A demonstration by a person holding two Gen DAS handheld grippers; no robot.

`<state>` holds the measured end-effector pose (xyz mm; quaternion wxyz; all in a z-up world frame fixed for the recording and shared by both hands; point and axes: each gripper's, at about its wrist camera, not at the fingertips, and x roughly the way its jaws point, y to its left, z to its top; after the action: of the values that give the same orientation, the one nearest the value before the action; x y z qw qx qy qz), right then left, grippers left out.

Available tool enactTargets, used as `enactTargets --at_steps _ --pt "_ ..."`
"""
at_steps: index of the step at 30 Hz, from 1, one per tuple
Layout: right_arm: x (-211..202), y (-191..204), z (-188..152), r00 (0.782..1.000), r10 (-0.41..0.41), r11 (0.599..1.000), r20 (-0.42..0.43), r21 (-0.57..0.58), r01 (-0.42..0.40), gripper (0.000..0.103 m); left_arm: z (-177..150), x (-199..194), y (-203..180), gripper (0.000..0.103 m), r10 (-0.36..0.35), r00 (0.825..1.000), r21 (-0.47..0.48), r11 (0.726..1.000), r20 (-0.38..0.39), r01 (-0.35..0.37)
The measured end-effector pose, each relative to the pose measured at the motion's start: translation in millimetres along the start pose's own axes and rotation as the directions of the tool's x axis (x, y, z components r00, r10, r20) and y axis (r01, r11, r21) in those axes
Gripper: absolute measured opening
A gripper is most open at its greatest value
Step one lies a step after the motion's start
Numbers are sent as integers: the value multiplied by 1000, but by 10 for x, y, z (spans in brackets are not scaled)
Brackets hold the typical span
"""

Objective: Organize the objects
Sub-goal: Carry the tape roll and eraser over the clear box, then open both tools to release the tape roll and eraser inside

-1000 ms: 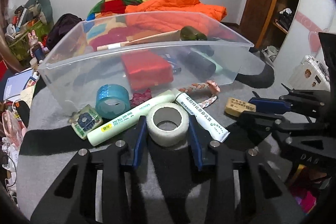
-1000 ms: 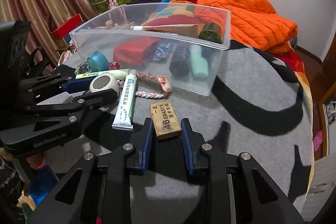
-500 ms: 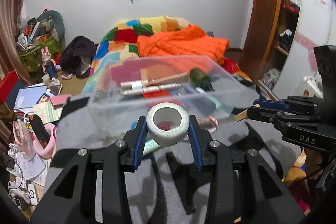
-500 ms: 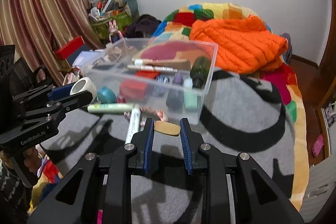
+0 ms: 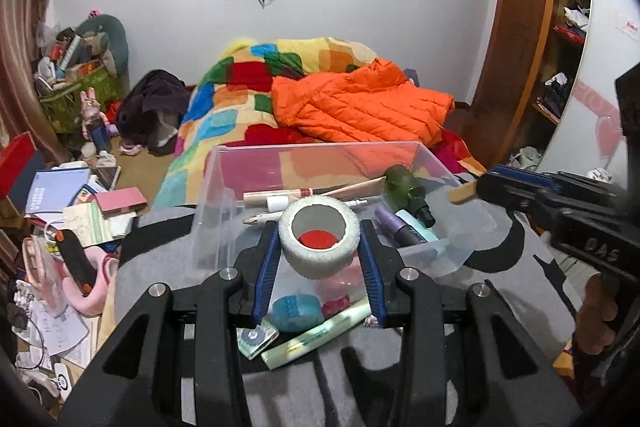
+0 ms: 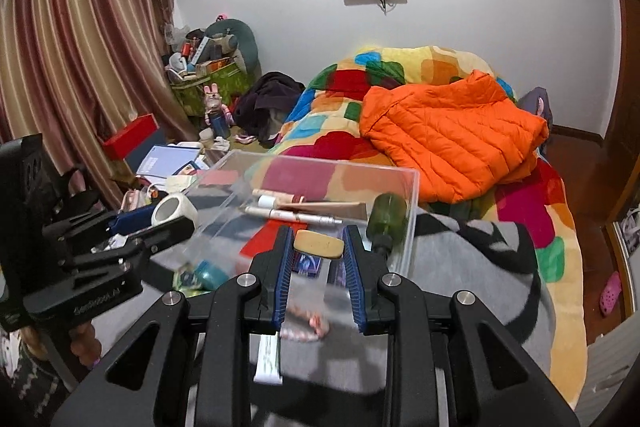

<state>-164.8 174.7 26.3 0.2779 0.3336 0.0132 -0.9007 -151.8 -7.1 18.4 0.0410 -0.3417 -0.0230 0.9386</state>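
Observation:
My left gripper (image 5: 319,247) is shut on a white tape roll (image 5: 319,243) and holds it in the air over the near wall of a clear plastic bin (image 5: 224,187). My right gripper (image 6: 318,247) is shut on a tan eraser (image 6: 319,245) and holds it above the bin's near edge (image 6: 412,227). The bin holds a red box, a green bottle (image 5: 402,185), pens and tubes. A blue tape roll (image 5: 296,309), a pale green tube (image 5: 320,333) and a small packet (image 5: 256,339) lie on the grey blanket in front of the bin.
A white tube (image 6: 269,359) and a braided cord (image 6: 308,323) lie on the blanket below the right gripper. An orange jacket (image 5: 360,107) and a patchwork quilt (image 5: 240,99) lie behind the bin. Floor clutter (image 5: 72,203) is at the left.
Both grippers have lifted their objects off the blanket, rising and moving forward toward the bin. The tape roll and the eraser now hang over the bin's near edge.

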Motion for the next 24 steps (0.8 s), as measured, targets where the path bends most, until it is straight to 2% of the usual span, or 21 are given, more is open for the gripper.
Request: enactTargets --at_steps 9,17,20,22,24 --pt "536 47 -12 994 -39 999 -105 -16 37 23 82 360 -8 38 31 997 20 999 -69 -30" --pt "693 45 -57 990 -50 999 -129 -20 48 23 53 511 3 40 35 995 15 999 -94 -33" --pt "702 67 -72 989 -65 997 -132 -36 61 23 37 480 -2 49 24 995 12 1000 -93 -23" --pt "692 83 -82 988 -73 997 -132 -46 68 23 35 427 5 64 24 996 8 1000 -81 -24" --pt "660 91 -86 988 -79 996 -129 -53 73 23 32 352 -1 69 32 998 10 999 -62 -32"
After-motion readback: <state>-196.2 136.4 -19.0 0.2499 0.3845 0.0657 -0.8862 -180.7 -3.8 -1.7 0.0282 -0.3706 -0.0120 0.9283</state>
